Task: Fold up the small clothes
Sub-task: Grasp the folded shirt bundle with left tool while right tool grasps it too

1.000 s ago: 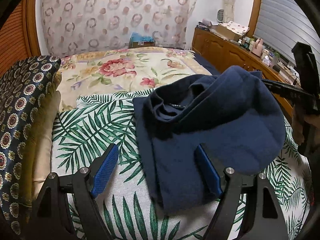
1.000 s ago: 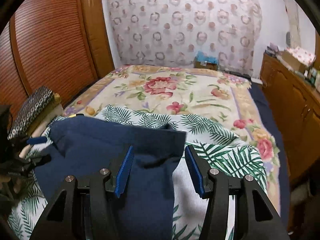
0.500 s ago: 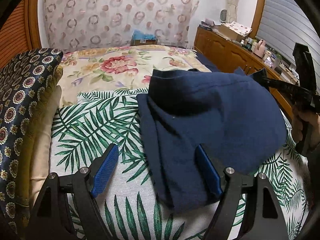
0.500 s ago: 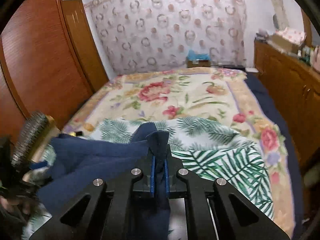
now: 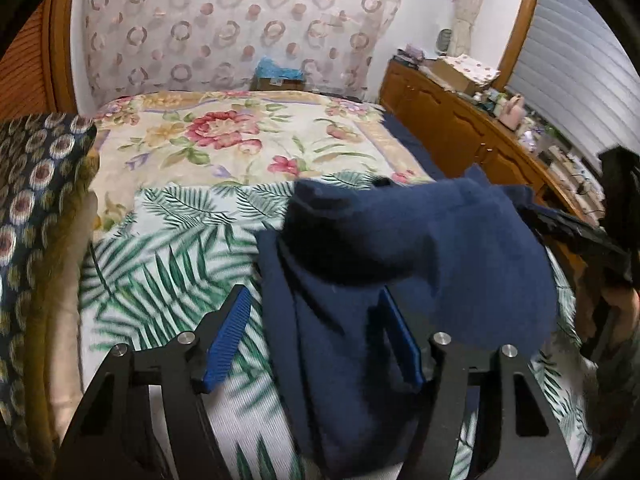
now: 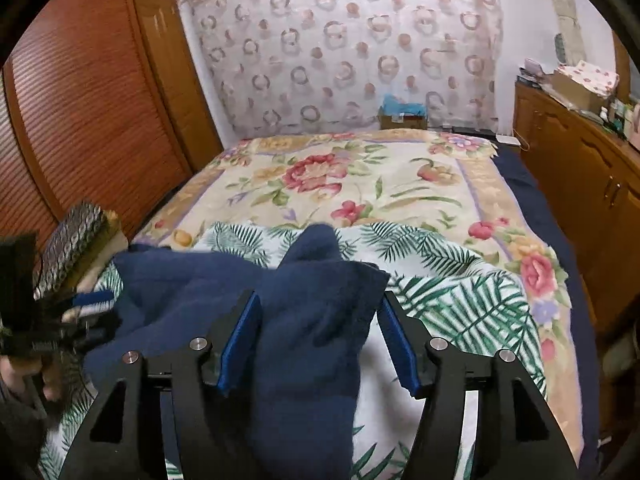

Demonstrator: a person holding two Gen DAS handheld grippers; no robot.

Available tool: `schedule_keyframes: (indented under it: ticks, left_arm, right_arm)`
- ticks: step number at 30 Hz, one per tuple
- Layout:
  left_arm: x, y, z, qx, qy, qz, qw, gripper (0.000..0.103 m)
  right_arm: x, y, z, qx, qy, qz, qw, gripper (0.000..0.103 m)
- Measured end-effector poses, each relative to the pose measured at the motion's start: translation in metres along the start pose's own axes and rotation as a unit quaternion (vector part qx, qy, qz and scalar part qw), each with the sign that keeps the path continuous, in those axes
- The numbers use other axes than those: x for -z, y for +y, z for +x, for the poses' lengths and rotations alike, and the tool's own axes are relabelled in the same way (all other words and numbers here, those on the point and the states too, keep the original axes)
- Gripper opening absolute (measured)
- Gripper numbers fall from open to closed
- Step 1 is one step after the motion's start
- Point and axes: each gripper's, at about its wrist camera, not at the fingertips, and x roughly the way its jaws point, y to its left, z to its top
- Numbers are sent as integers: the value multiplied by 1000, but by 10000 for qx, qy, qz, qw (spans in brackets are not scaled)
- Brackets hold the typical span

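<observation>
A: Right gripper (image 6: 320,340) has just been opening; its jaws stand apart around the navy garment (image 6: 304,320), pads off the cloth.

B: Left gripper (image 5: 316,336)?

A: Just been closing, part open, garment edge between the jaws, unpinched. The garment lies on the palm-print cloth (image 5: 160,264), lower centre; patterned cushions (image 5: 36,200) at left.

place: you're in a home bedroom | signs: bed (image 6: 400,184) with floral cover, louvred wardrobe doors (image 6: 80,120), cluttered wooden dresser (image 5: 460,128)

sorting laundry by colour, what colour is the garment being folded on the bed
Plain dark navy blue garment, no print visible; the right wrist view shows it best.
</observation>
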Motion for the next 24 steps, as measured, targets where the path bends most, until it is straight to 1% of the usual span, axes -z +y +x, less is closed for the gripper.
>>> schedule_keyframes:
  ticks: [1,3,6,12,16,17,18,19,21,22,23,24]
  left_arm:
    - [-4,1,5,-114,34,-7,9999,68]
    - [-9,4,12,-214,146,-104,9996,68]
    - [-11,11,19,-35,200,-268,9994,68]
    - [-13,9,19,-44,210,-224,9995,68]
    - [-17,9,22,100,227,-241,9994,67]
    - [-17,9,22,186,223,-254,9993,58]
    - [-18,9,22,251,231,-262,9991,53]
    - [-18,8,22,268,241,-278,9990,51]
    - [-19,7,21,289,230,-251,9990,36]
    - [-20,6,20,260,205,-209,9992,23]
    - [-20,7,19,259,181,-198,9993,18]
    - [-20,7,16,293,164,-194,9992,16]
  right_arm:
    - [0,0,1,-6,25,-8,10000,63]
    - [-1,-1,4,-24,98,-3,9999,66]
    - [-5,-3,6,-33,173,6,9998,70]
    - [-9,-4,12,-115,283,-4,9995,73]
    - [-10,-5,21,-187,386,45,9991,76]
    - [-9,-6,23,-235,428,79,9988,76]
    - [-10,-7,24,-279,458,115,9985,76]
    - [-10,-8,26,-333,492,161,9981,76]
    - [-11,-8,28,-404,533,192,9976,77]
    - [-11,-9,28,-443,534,209,9974,77]
    - [-11,-9,29,-451,526,210,9974,77]
    - [-12,-9,29,-464,525,212,9973,77]
